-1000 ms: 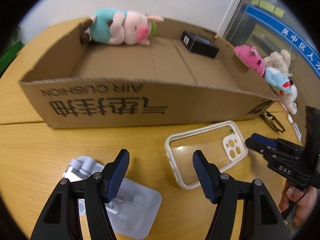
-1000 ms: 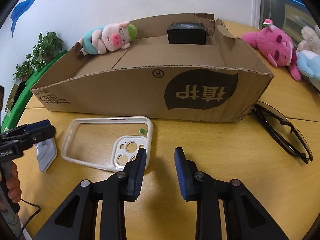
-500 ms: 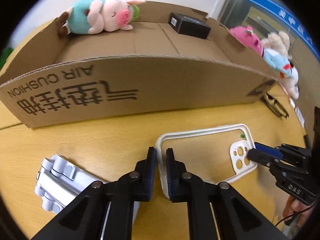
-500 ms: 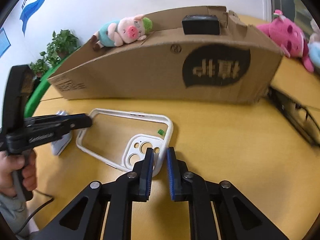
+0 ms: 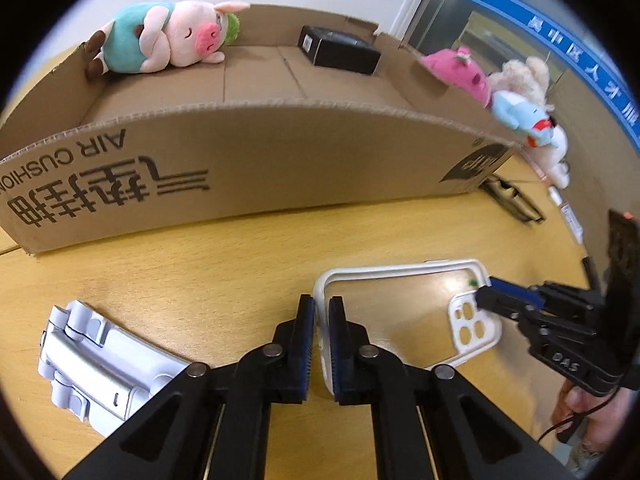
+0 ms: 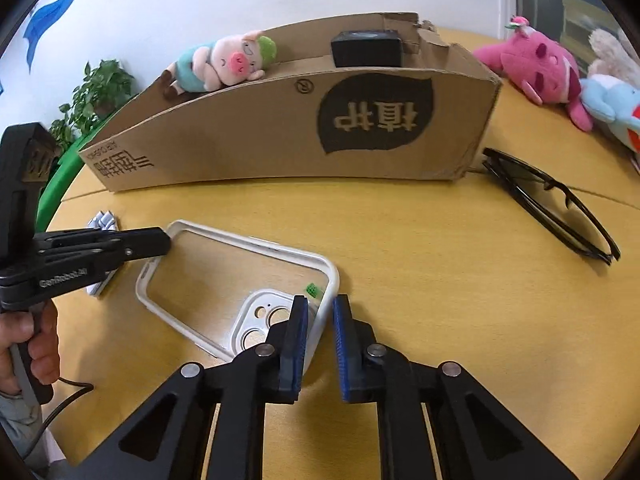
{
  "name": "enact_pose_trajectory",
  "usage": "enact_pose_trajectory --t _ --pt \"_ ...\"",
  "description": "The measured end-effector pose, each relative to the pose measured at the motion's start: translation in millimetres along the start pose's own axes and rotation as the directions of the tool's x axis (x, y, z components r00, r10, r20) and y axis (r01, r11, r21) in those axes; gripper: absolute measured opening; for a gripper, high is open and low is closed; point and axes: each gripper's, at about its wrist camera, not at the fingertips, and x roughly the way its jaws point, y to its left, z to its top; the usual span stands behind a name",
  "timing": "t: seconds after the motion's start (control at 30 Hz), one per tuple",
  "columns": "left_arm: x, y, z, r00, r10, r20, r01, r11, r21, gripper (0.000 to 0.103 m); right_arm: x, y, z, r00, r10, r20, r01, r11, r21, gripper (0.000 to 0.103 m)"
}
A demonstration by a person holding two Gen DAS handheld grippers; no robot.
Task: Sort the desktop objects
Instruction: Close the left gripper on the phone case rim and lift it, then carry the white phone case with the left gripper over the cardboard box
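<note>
A white-rimmed clear phone case [image 5: 400,267] [image 6: 248,240] lies on the yellow table in front of the cardboard box [image 5: 280,152] [image 6: 240,132]. My left gripper [image 5: 320,308] is shut on the rim of the case's plain end. It shows in the right wrist view as a black tip [image 6: 166,242] at that end. My right gripper [image 6: 320,308] is shut on the rim beside the camera cut-out. In the left wrist view the right gripper [image 5: 484,298] comes in from the right. Inside the box lie a pig plush [image 5: 168,36] and a black box [image 5: 340,50].
A folded white phone stand [image 5: 100,364] lies left of the case. Black glasses [image 6: 548,204] rest to the right of the box. Pink [image 6: 536,64] and blue [image 6: 608,104] plush toys sit at the far right. A hand [image 6: 24,340] holds the left tool.
Both grippers were open a second ago and have since closed on the case's rim, one at each end. The case has turned slightly on the table.
</note>
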Motion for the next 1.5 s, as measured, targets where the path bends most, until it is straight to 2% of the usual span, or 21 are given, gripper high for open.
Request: enact_pose_trajectory --t 0.07,0.2,0.33,0.5,0.53,0.63,0.77,0.87,0.93,1.0,1.1,1.2,1.3,1.37,1.5 --pt "-12 -8 6 0.999 -0.003 0.040 0.002 1.000 0.022 0.006 -6 -1 1 1.000 -0.016 0.016 0.016 1.000 0.003 0.009" --pt "-42 -22 31 0.989 -0.034 0.145 0.027 0.998 0.050 0.006 -40 1 15 0.993 -0.039 0.110 0.039 0.999 -0.001 0.008" --pt "-82 -39 66 0.957 -0.090 0.275 0.063 0.992 0.106 0.006 -89 6 40 0.968 -0.073 0.239 0.079 0.997 -0.015 0.008" --pt "-144 -49 107 0.893 -0.134 0.429 0.068 0.984 0.165 0.006 -150 18 90 0.914 -0.112 0.391 0.151 0.986 -0.072 0.008" --pt "-161 -48 116 0.874 -0.134 0.466 0.058 0.983 0.174 0.006 -162 23 103 0.899 -0.106 0.424 0.157 0.984 -0.087 0.008" --pt "-201 -46 130 0.830 -0.105 0.548 0.005 0.984 0.181 0.006 -191 40 135 0.861 -0.073 0.504 0.161 0.978 -0.134 0.008" --pt "-254 -30 147 0.756 -0.025 0.654 -0.090 0.986 0.141 0.006 -216 79 182 0.809 0.009 0.588 0.153 0.962 -0.227 0.008" --pt "-277 -13 157 0.729 0.040 0.684 -0.143 0.985 0.094 0.006 -220 104 213 0.790 0.080 0.608 0.127 0.949 -0.289 0.008" --pt "-280 2 164 0.723 0.096 0.684 -0.185 0.981 0.057 0.006 -212 117 235 0.793 0.132 0.595 0.086 0.942 -0.323 0.008" --pt "-275 22 174 0.731 0.157 0.664 -0.221 0.975 0.013 0.006 -196 131 254 0.806 0.185 0.563 0.033 0.935 -0.353 0.008" --pt "-255 61 190 0.766 0.224 0.603 -0.232 0.970 -0.066 0.006 -157 151 277 0.838 0.224 0.497 -0.013 0.920 -0.392 0.008" --pt "-224 96 204 0.813 0.259 0.522 -0.229 0.966 -0.122 0.006 -98 160 297 0.888 0.259 0.380 -0.096 0.913 -0.397 0.008" --pt "-180 119 217 0.865 0.285 0.413 -0.251 0.958 -0.135 0.006 -33 157 308 0.927 0.272 0.257 -0.167 0.915 -0.366 0.008" --pt "-146 132 219 0.896 0.304 0.323 -0.274 0.952 -0.136 0.006 7 150 311 0.945 0.272 0.181 -0.201 0.921 -0.334 0.008" --pt "-87 149 219 0.936 0.307 0.172 -0.286 0.949 -0.133 0.006 80 130 307 0.968 0.250 0.019 -0.235 0.930 -0.283 0.008"
